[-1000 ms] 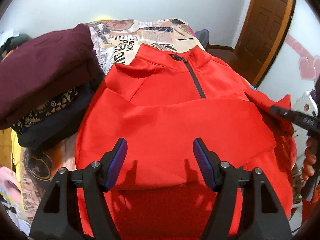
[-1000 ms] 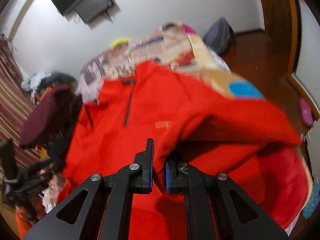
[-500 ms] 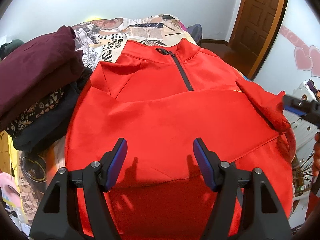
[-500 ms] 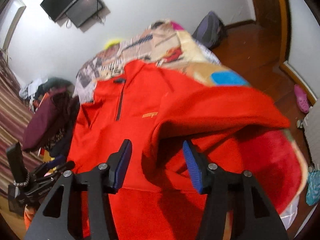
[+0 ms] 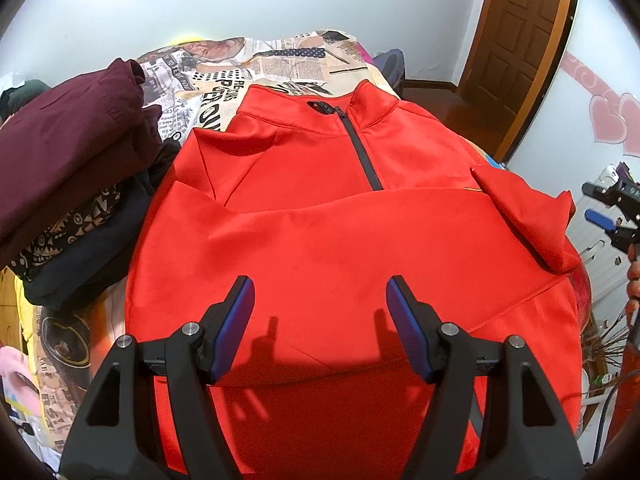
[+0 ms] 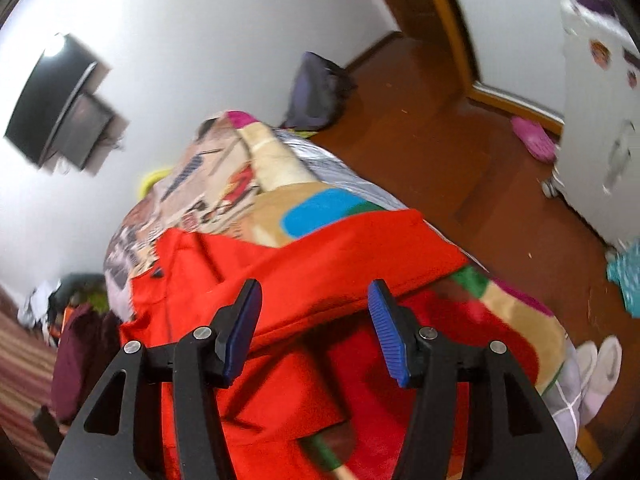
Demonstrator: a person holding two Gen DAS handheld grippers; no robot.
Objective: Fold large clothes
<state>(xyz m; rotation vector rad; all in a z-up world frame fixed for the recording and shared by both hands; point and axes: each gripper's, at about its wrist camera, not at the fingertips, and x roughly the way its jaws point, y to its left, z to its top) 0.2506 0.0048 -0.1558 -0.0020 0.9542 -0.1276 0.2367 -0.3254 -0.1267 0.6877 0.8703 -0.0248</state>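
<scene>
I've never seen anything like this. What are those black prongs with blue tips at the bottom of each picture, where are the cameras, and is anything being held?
There is no robot here. A person holds a two-finger tool in each hand, and a wide-angle camera on each tool looks along its fingers. One picture comes from the left tool, the other from the right tool, which also shows at the edge of the left view.

On the bed, with its newspaper-print cover, lies a red zip-neck top, one sleeve already folded across the chest. Beside it sits a stack of folded clothes, a maroon piece on top.

Nothing is held. Both tools stand open above the red cloth, their blue pads apart and gripping nothing. The right picture is blurred.
</scene>
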